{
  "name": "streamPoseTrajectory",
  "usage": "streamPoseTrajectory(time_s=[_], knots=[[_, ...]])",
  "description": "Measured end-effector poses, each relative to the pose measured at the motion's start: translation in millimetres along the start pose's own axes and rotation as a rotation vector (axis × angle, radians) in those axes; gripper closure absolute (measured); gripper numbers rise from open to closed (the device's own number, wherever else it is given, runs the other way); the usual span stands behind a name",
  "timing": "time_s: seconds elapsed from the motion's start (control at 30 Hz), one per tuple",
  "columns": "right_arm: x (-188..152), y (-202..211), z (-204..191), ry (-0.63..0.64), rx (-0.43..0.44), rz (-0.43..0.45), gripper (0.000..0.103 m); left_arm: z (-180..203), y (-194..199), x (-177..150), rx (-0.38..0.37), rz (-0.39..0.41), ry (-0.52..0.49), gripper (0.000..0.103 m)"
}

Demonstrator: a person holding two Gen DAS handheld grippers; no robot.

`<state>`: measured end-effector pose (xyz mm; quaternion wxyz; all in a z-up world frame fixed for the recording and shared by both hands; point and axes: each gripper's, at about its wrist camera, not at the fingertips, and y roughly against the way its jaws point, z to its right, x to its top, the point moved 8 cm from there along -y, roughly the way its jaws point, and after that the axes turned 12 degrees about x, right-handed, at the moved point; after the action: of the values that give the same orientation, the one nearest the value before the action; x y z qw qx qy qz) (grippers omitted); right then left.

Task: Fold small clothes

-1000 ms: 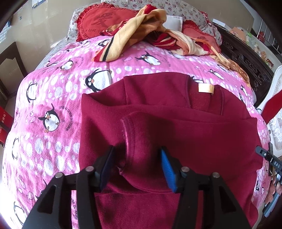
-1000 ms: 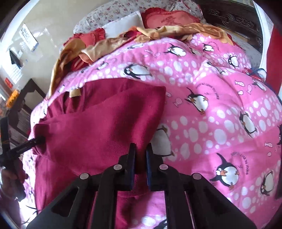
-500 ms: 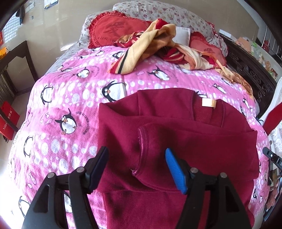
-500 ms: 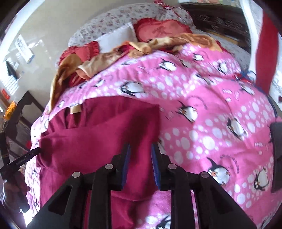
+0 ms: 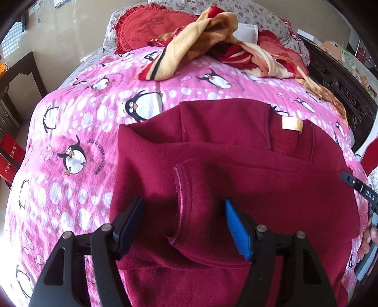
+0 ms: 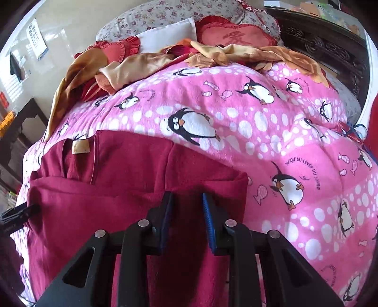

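Over the sweater (image 5: 236,184), left tool (image 5: 184,226) gapes wide; only its view shows the cuff (image 5: 182,196). Right tool (image 6: 186,222) parted, empty.

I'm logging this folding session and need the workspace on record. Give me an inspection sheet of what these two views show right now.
Surface: pink penguin blanket spread over a bed.
Job's things: maroon sweater lying flat, a sleeve folded across its body, cuff on top, tan neck label showing.
Clutter: orange and red striped cloth heaped at the far end; red cushions, a white pillow.
Grippers: left hand-held gripper open, jaws either side of the cuff; right hand-held gripper open over the sweater's edge.
Cables: nothing seen.
Surroundings: dark carved bed frame, tiled wall.
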<state>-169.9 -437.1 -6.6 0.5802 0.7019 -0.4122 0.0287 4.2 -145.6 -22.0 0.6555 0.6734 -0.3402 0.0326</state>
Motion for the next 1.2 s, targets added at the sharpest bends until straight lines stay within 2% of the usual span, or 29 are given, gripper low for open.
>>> streamPoseTrajectory(time_s=[0.3,0.47,0.63,0.8,0.93,1.2], knots=[[-14,37,-15,0.011,0.032,-0.01,0.094,4,-1,-1,0.013,0.004,-0.016,0.028],[-50,53,-23,0.037,0.036,-0.052,0.094,5,-1,-3,0.017,0.002,-0.02,0.027],[-82,44,-14,0.064,-0.001,-0.099,0.094,6,-1,-3,0.02,0.0,-0.021,0.026],[-75,51,-20,0.074,-0.021,-0.104,0.094,5,1,-4,0.024,0.001,-0.025,0.026],[-56,60,-29,0.079,-0.003,-0.052,0.094,6,1,-6,0.028,0.005,-0.032,0.025],[-33,28,-32,0.087,-0.025,-0.062,0.094,8,-4,-6,0.024,0.01,-0.031,0.021]])
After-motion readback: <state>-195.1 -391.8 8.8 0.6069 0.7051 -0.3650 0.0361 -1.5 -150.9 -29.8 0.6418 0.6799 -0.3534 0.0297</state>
